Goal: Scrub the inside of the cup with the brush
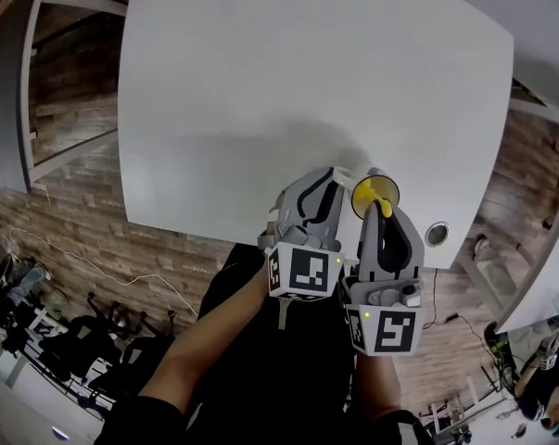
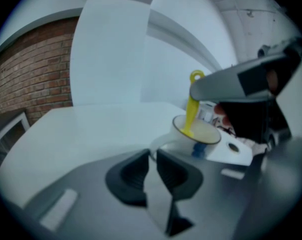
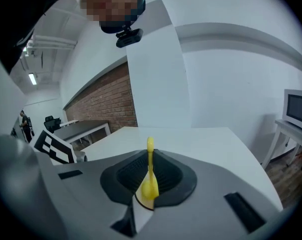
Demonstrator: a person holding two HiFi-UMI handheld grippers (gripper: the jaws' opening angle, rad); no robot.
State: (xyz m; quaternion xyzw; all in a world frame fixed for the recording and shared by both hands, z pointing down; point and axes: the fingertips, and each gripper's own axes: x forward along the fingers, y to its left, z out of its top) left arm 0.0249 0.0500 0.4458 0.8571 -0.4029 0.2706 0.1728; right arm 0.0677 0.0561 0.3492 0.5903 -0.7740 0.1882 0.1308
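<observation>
The left gripper's (image 2: 152, 156) fingers clamp the white cup's (image 2: 206, 133) handle, right of centre, by the worktop's (image 2: 90, 129) edge. The right gripper's (image 3: 149, 178) fingers grip the yellow brush (image 3: 149, 156), whose head sits inside the cup.

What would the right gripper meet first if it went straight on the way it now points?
Probably the white table: beyond the jaws of the right gripper only its bare top shows. But the yellow brush it holds reaches into the cup, so the brush may press the cup's wall sooner.
</observation>
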